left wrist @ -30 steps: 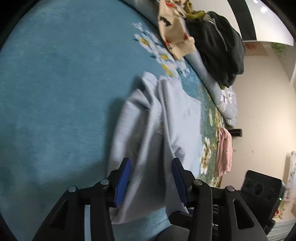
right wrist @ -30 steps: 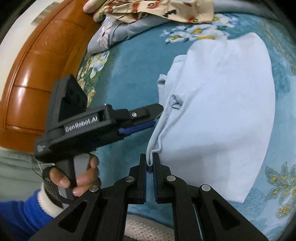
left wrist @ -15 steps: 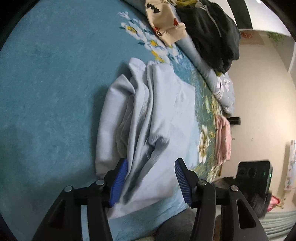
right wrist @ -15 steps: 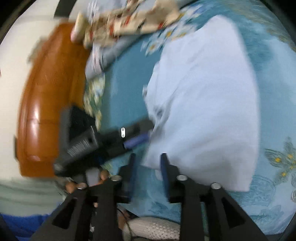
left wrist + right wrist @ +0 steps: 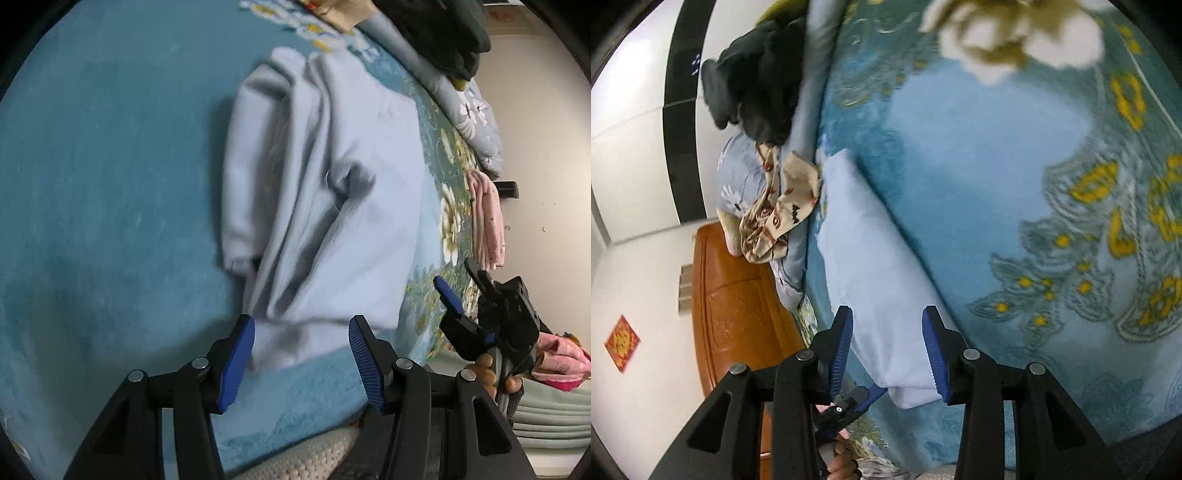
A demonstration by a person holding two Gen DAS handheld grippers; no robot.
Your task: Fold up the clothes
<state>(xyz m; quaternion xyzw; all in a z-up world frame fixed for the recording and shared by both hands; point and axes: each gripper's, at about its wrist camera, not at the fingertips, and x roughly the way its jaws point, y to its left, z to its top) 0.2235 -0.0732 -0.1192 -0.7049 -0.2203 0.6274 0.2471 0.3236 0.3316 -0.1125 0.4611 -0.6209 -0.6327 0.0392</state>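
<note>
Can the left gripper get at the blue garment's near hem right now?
Probably yes: the left gripper is open with the blue garment hem lying between its jaws, and nothing covers it.

On the bed (image 5: pixel 110 184) we have the folded garment (image 5: pixel 354 206) lying flat near its front edge, with a sleeve bunched along the garment's left side in the left wrist view. Our left gripper (image 5: pixel 301 354) hangs over the garment's near hem; our right gripper (image 5: pixel 888 354) is at the garment's other near corner, just off the bed's front edge. Towards the bed's far edge we see a dark garment (image 5: pixel 753 85) heaped on a pillow (image 5: pixel 738 173), and a patterned cloth (image 5: pixel 779 210) beside it. Behind them stands the headboard (image 5: pixel 735 302).
</note>
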